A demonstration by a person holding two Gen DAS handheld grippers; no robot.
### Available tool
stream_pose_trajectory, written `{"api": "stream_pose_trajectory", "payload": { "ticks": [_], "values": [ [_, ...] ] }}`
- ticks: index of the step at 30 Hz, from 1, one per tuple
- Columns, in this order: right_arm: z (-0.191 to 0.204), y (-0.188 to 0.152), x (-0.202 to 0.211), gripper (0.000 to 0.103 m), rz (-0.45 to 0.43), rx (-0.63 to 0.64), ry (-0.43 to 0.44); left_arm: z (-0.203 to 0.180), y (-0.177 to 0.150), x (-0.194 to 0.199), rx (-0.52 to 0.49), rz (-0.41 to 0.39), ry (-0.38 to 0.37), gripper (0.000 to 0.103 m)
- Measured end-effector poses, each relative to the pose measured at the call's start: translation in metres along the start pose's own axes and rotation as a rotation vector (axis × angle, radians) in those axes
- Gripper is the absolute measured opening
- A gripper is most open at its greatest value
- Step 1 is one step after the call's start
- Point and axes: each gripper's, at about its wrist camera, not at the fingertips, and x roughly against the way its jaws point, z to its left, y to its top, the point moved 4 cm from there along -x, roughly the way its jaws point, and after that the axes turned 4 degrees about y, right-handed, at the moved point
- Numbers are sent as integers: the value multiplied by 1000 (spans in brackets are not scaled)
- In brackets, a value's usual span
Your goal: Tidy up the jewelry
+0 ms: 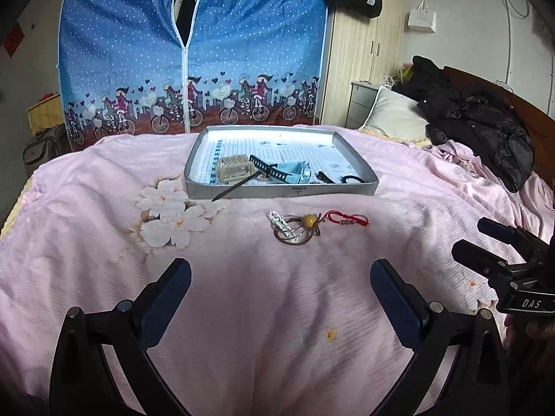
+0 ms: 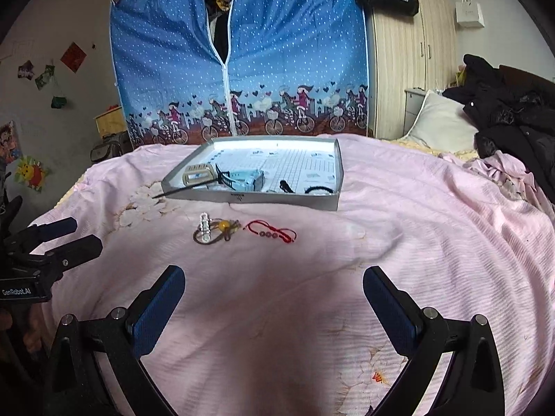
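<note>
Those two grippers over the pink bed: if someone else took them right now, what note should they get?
Left gripper: open, empty, above the bedspread.
Right gripper: open, empty, alongside.
Grey tray: already holds a beige clip, blue watch, black hair tie; a dark stick overhangs its front rim.
Left on the bed: red cord bracelet, yellow-bead cord and white beaded piece, lying in a cluster.

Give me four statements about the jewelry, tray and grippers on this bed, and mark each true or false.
1. The red cord bracelet lies inside the grey tray. False: it lies on the pink bedspread, in front of the tray.
2. Both the left gripper and the right gripper are open and hold nothing. True.
3. A light blue watch lies in the tray. True.
4. The yellow bead is held between fingers. False: it rests on the bedspread.
</note>
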Motion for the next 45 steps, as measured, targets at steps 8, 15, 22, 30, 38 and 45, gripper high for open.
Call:
{"api": "stream_pose_trajectory", "payload": {
  "ticks": [8,15,22,30,38,45],
  "values": [
    [-6,1,-24,103,91,57,3,12,-2,-24,20,87,-27,101],
    [-22,4,-62,103,172,44,64,14,8,-57,-63,179,-50,101],
    [-41,7,-97,95,237,45,75,6,9,-98,-165,225,-102,86],
    [-46,10,-127,79,259,59,100,-6,10,-132,-210,240,-170,65],
    [-46,15,-151,69,246,69,129,-6,19,-166,-189,272,-216,48],
    [-38,21,-172,69,255,106,163,-6,16,-178,-198,313,-216,40]
  ]
}}
